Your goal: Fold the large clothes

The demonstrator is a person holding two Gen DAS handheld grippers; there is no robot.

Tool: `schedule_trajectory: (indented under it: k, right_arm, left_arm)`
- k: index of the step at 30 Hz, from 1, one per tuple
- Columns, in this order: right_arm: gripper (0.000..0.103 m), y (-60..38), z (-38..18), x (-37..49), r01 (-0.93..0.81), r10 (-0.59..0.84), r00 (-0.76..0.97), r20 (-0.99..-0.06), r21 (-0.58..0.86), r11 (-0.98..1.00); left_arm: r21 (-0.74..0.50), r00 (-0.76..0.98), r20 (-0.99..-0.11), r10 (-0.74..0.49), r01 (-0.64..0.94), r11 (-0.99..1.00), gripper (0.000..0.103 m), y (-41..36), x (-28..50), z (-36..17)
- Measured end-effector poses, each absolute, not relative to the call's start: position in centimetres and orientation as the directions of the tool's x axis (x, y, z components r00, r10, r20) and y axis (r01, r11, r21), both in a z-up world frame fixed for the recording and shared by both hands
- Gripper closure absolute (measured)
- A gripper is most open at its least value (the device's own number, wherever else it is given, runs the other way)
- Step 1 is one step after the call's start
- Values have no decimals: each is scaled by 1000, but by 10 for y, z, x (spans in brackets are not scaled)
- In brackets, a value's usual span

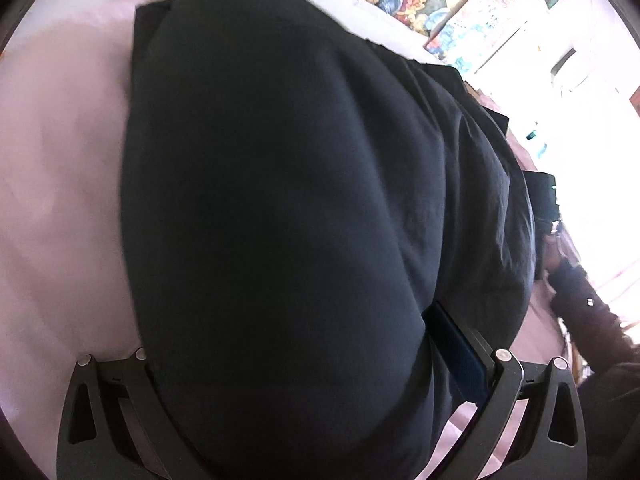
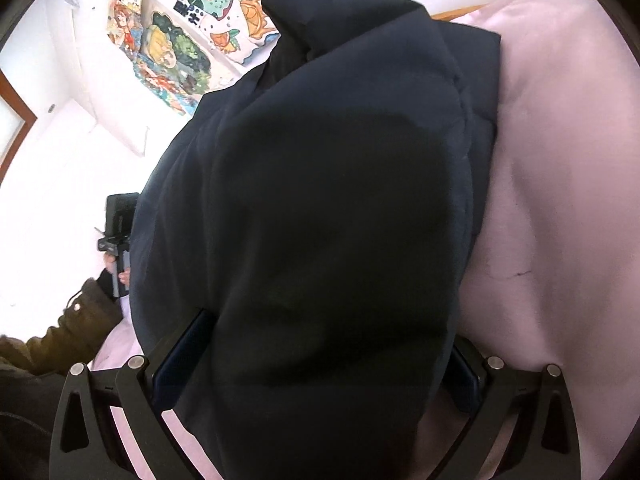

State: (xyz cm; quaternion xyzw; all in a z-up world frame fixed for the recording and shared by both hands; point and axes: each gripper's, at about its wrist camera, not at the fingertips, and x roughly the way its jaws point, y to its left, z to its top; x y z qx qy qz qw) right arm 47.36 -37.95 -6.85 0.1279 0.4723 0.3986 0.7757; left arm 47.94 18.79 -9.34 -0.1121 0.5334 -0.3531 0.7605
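Note:
A large dark navy padded garment (image 1: 300, 200) fills the left wrist view and drapes over a pale pink sheet (image 1: 60, 200). My left gripper (image 1: 304, 360) has a thick fold of the garment between its fingers (image 1: 472, 356), which hides the fingertips. In the right wrist view the same garment (image 2: 340, 220) bulges between the fingers (image 2: 180, 344) of my right gripper (image 2: 320, 352). Each gripper's fingers stand apart with the thick cloth between them. The other gripper (image 2: 120, 220) shows at the left of the right wrist view.
The pink sheet (image 2: 560, 200) covers the bed around the garment. A wall with colourful cartoon posters (image 2: 180, 40) stands behind, and it shows in the left wrist view (image 1: 440, 0). A sleeved arm (image 1: 580, 300) is at the right edge.

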Motion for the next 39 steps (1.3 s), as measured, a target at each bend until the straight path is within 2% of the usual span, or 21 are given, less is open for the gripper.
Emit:
schedule_trajectory:
  k: [13,21,29,34,39]
  right_arm:
    - [0,-376,-78,474,-525,777,156,-610,616,588]
    - [0,-387,-80,469,-502,778,167,-605,627,596]
    - [1,-394,-73,458,-501,742,215,-635,581,642]
    - [8,-402,-66,451,-486,738,243,-629,580,654]
    - [8,-405,-62,448,-426,726,256,-638,600,677]
  left_arm:
    - [-609,114,-698,-707,424,670,1,211,488,-104]
    - [-584,131,-722,-679,411,700,1,231,483,-97]
    - [-526,183,-766,-617,375,764,3,250,477,-84]
    - [-497,230,-786,-574,318,808,7,267,474,-75]
    - [-468,278,-805,-525,247,849,16,288,468,-65]
